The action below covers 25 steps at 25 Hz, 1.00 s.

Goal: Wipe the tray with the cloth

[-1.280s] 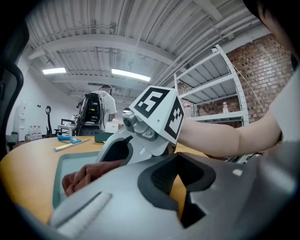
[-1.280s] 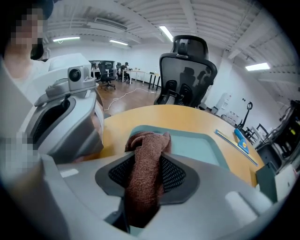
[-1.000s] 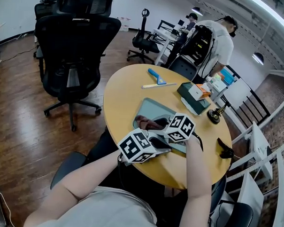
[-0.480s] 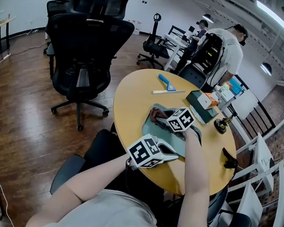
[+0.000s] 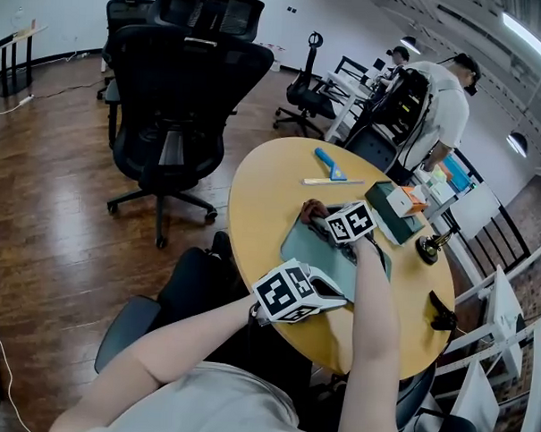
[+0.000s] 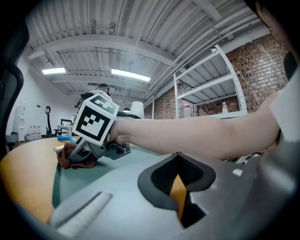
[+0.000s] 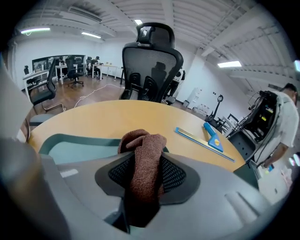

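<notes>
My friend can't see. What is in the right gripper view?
The right gripper pinches a brown cloth over a teal tray on a round wooden table. A blue squeegee lies beyond, with a black office chair behind.

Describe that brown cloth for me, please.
The cloth is brown, nubby like terry towel, bunched into a crumpled wad. The right gripper's fingers pinch it, its loose end sticking out past them. It rests at the far end of the pale green tray on the round wooden table.

On my round wooden table [image 5: 253, 196] a blue-handled squeegee [image 5: 328, 162] lies near a green box [image 5: 389, 214]. 1 black office chair [image 5: 182, 81] stands on the floor beyond.
</notes>
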### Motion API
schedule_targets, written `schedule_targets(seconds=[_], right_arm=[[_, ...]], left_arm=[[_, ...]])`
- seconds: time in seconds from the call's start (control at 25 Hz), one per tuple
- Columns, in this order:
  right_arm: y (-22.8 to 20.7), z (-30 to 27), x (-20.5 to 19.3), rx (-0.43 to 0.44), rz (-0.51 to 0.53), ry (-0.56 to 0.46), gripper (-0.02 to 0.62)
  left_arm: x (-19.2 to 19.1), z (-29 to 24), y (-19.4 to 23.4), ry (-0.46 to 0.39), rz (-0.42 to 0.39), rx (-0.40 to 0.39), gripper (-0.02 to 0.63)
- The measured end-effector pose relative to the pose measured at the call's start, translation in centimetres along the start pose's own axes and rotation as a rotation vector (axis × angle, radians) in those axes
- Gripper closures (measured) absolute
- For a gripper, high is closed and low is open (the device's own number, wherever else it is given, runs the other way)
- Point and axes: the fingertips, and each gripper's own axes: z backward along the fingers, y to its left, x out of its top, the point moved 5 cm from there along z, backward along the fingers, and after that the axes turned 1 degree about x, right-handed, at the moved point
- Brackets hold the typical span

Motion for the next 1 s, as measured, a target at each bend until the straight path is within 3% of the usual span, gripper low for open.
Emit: schedule_targets(seconds=[0.32,0.76,1.0], right_arm=[[-1.3,2.4,-3.0,-0.122,0.055,0.118,0.457],[-3.7,7.9,-11.1,-0.271,-0.068,0.208,0.457],[-4.3,10.9,-14.9,-0.356,-0.018,0.304,0.457]], left_arm=[[0.0,0.1,-0.1,0.002,-0.001,0.003,0.285],[-0.2,0.3,-0.2,0.001,0.002,0.0,0.285],[-0.1,0.3,-0.3,-0.004,0.001,-0.002,0.285]])
